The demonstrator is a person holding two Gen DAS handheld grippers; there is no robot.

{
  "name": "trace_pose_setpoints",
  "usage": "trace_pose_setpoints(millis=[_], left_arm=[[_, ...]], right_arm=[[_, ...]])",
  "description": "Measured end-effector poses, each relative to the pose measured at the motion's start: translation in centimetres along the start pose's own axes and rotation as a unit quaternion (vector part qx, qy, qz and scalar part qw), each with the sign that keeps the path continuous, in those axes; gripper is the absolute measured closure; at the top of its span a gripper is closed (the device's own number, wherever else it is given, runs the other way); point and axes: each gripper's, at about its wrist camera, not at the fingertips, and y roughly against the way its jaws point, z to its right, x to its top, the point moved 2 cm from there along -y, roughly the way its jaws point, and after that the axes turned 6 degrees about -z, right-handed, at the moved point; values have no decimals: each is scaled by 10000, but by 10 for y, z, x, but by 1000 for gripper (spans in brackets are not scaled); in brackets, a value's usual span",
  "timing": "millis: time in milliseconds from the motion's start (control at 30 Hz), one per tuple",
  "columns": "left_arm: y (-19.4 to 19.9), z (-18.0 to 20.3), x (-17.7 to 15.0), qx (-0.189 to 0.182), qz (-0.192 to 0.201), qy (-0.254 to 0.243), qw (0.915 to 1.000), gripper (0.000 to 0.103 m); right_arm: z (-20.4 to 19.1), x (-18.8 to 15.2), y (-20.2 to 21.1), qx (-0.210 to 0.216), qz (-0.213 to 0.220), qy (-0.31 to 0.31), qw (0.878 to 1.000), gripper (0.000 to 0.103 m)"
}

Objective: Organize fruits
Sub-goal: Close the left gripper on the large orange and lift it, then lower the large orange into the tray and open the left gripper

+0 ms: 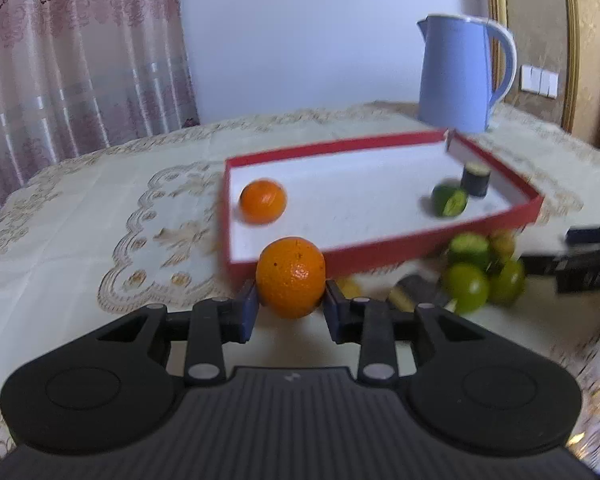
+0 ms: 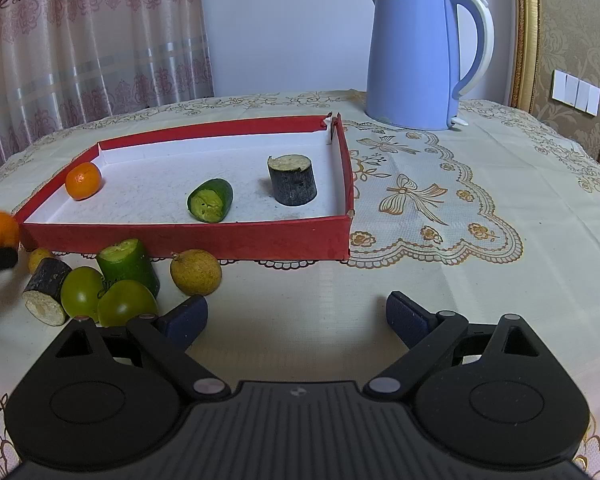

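Your left gripper [image 1: 290,300] pinches one of two round oranges [image 1: 290,276], no long axis; right gripper [image 2: 296,316] spread, two cucumber pieces [image 2: 211,200] counted.

A pale bluish wall [image 2: 284,28] is standing behind the desk [image 2: 500,280], which is wearing a cream tablecloth [image 2: 420,200] with gold floral embroidery. A sheer pink curtain [image 2: 80,52] with dark maroon patterning is hanging on the left, letting soft daylight through. On the right, a gilded frame [image 2: 526,36] is running up beside beige damask wallpaper [image 2: 576,20], where a white switch panel [image 2: 576,91] is sitting.
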Motion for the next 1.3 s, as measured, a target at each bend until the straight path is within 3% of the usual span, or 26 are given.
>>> trace_pose_setpoints(millis=[167, 300, 433, 900, 967, 1133, 1300], left_arm=[[-10, 9, 30, -179, 99, 86, 9998, 72], [-42, 15, 54, -341, -106, 272, 9990, 72], [-72, 20, 67, -281, -232, 342, 9988, 72], [-111, 26, 73, -48, -518, 206, 9984, 71], [-109, 27, 73, 30, -447, 164, 9989, 64], [-96, 30, 70, 132, -158, 120, 9997, 23], [-66, 18, 58, 208, 121, 257, 9994, 21]], right_arm=[[0, 0, 0, -4, -3, 4, 10000, 6], [0, 0, 0, -4, -3, 3, 10000, 6], [0, 0, 0, -4, -3, 5, 10000, 6], [0, 0, 0, -3, -5, 5, 10000, 6], [-1, 0, 0, 1, -4, 1, 10000, 6], [0, 0, 0, 17, 0, -15, 10000, 6], [2, 0, 0, 39, 4, -39, 10000, 6]])
